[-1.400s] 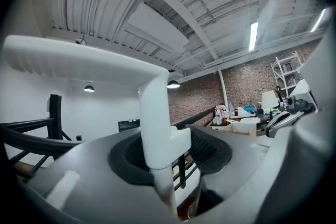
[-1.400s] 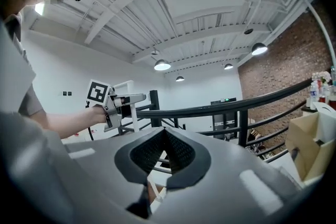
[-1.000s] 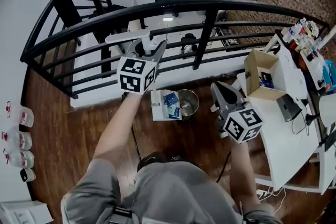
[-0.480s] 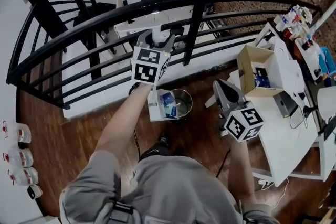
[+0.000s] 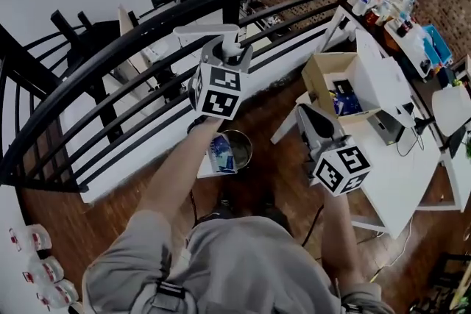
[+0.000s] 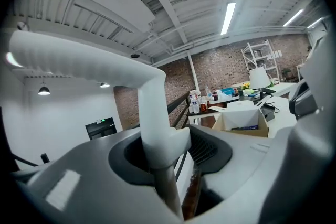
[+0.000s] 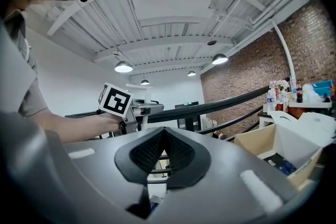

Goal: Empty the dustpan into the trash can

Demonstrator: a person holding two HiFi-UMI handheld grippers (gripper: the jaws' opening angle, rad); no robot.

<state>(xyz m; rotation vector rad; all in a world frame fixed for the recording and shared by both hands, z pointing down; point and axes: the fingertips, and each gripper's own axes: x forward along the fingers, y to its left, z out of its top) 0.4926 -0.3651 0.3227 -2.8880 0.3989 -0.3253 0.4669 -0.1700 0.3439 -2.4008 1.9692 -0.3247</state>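
Below, the dustpan (image 5: 220, 155) hangs at the left edge of the small metal trash can (image 5: 246, 145). The stem of its white handle (image 5: 208, 31) is clamped in the left gripper (image 5: 224, 54), on an arm stretched far forward. The right gripper (image 5: 305, 115) is held roughly level to the right, its jaws together on nothing, facing the railing (image 7: 236, 98).
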